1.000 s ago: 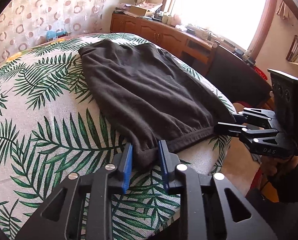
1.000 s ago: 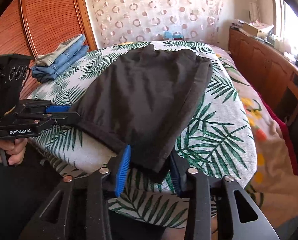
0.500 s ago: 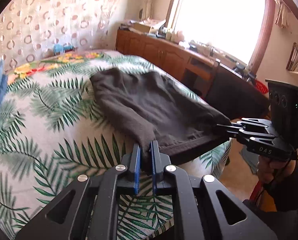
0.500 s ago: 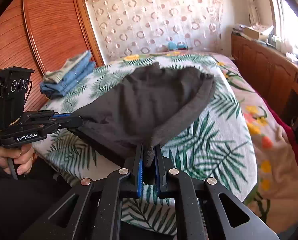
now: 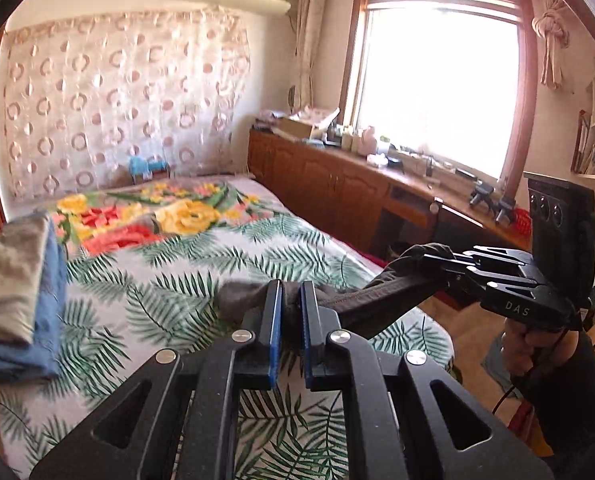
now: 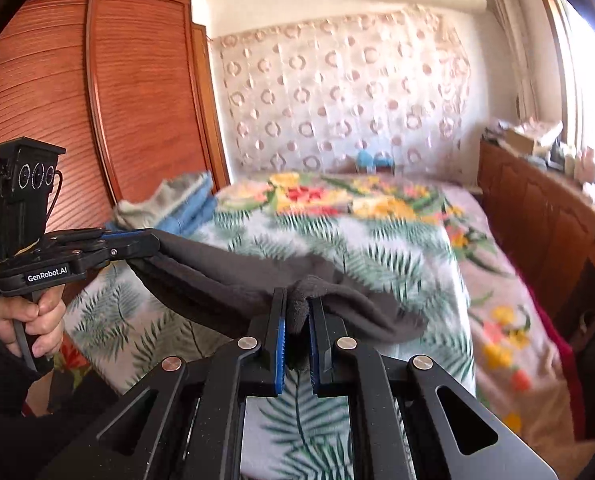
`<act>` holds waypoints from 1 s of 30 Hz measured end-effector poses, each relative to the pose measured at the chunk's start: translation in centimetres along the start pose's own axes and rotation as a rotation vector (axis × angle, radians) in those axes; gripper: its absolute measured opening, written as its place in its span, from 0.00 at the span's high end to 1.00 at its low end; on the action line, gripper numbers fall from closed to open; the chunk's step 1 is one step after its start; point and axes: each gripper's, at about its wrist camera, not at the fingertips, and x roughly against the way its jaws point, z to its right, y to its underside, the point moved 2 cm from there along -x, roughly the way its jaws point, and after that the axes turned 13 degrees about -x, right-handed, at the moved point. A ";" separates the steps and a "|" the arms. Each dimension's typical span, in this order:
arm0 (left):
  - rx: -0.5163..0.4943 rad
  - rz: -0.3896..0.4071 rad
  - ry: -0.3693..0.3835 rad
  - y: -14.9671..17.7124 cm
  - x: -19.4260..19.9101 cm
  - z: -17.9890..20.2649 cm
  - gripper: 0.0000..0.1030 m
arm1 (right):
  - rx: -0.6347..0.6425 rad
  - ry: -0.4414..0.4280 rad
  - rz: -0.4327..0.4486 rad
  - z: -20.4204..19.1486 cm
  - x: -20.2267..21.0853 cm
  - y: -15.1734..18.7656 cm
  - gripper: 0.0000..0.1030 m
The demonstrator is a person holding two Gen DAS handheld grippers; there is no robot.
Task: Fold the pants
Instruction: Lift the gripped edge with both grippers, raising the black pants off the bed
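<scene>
- The left wrist view looks forward along the left gripper [image 5: 288, 304], close above the near end of a bed [image 5: 177, 264], angled slightly downward toward a patterned curtain [image 5: 117, 100] at the far end.
- Its right side takes in a window [image 5: 437, 92] and the right gripper [image 5: 429, 264], seen side-on, nearby.
- The right wrist view looks forward along the right gripper [image 6: 297, 308], also close above the bed [image 6: 397, 240], facing the same curtain [image 6: 337, 92].
- Its left side shows a wooden wardrobe [image 6: 97, 100] and the left gripper [image 6: 153, 242], side-on.
- Both views share the bed, curtain, folded clothes [image 5: 21, 292] [image 6: 177, 204] and dark pants [image 5: 377, 300] [image 6: 225, 284] stretched between the grippers.
</scene>
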 end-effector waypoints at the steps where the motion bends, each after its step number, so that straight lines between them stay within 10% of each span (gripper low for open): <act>1: -0.008 0.012 -0.010 -0.5 0.6 -0.2 0.91 | 0.015 -0.003 0.014 -0.5 0.4 -0.6 0.92; 13: -0.013 0.092 -0.114 -4.6 2.3 -5.3 0.91 | 0.115 -0.032 0.106 -4.1 0.3 -5.3 0.92; 30: 0.100 -0.064 -0.096 1.8 -6.8 -11.5 0.91 | 0.116 -0.028 -0.084 -2.2 -11.2 -5.8 0.92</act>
